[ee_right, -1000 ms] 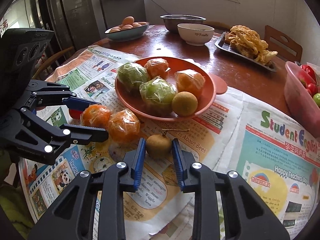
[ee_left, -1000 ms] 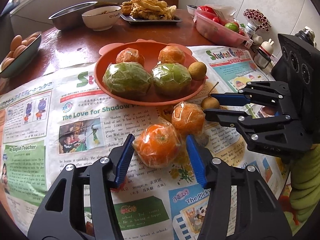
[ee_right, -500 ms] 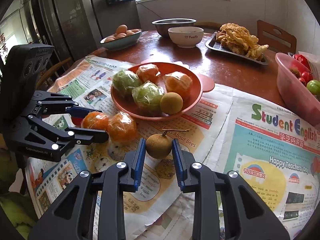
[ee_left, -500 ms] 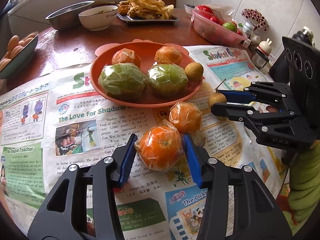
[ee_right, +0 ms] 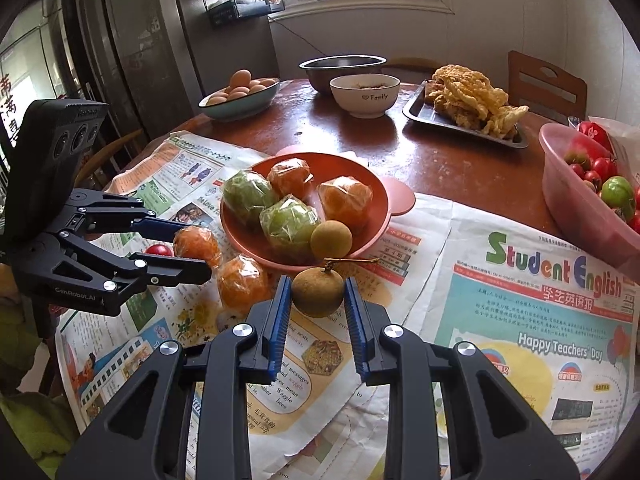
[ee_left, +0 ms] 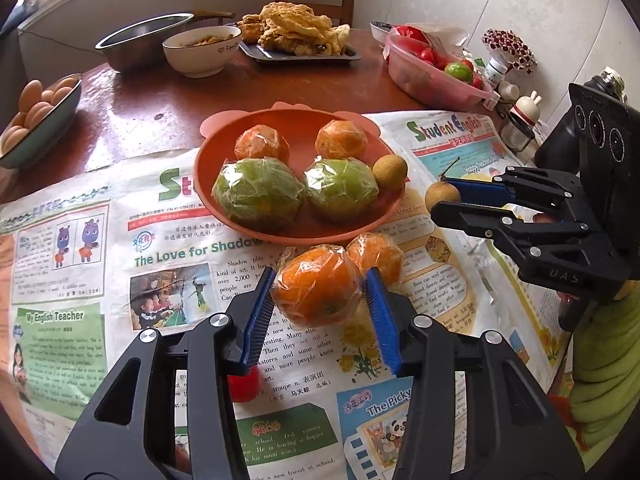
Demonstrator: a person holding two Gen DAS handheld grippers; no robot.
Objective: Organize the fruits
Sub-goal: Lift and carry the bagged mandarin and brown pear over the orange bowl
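My left gripper [ee_left: 320,282] has its jaws closing, and both blue pads press a plastic-wrapped orange [ee_left: 316,288] held just above the newspaper. A second wrapped orange [ee_left: 378,252] lies right behind it. My right gripper [ee_right: 317,284] is shut on a small brown round fruit [ee_right: 318,290] with a stem, lifted near the front rim of the orange-red plate [ee_right: 378,200]. The plate holds two green wrapped fruits, two wrapped oranges and another brown fruit [ee_right: 331,239]. A small red tomato [ee_left: 244,384] sits on the paper under my left fingers.
Newspaper [ee_right: 540,320] covers the near table. Behind the plate stand a bowl of eggs [ee_right: 240,98], a steel bowl [ee_right: 342,68], a white bowl [ee_right: 364,96] and a tray of fried food [ee_right: 468,108]. A pink tub of tomatoes [ee_right: 580,196] stands at the right.
The left jaws closed onto the wrapped orange and raised it slightly, uncovering a red tomato beneath. The right gripper rose a little with the brown fruit still clamped.
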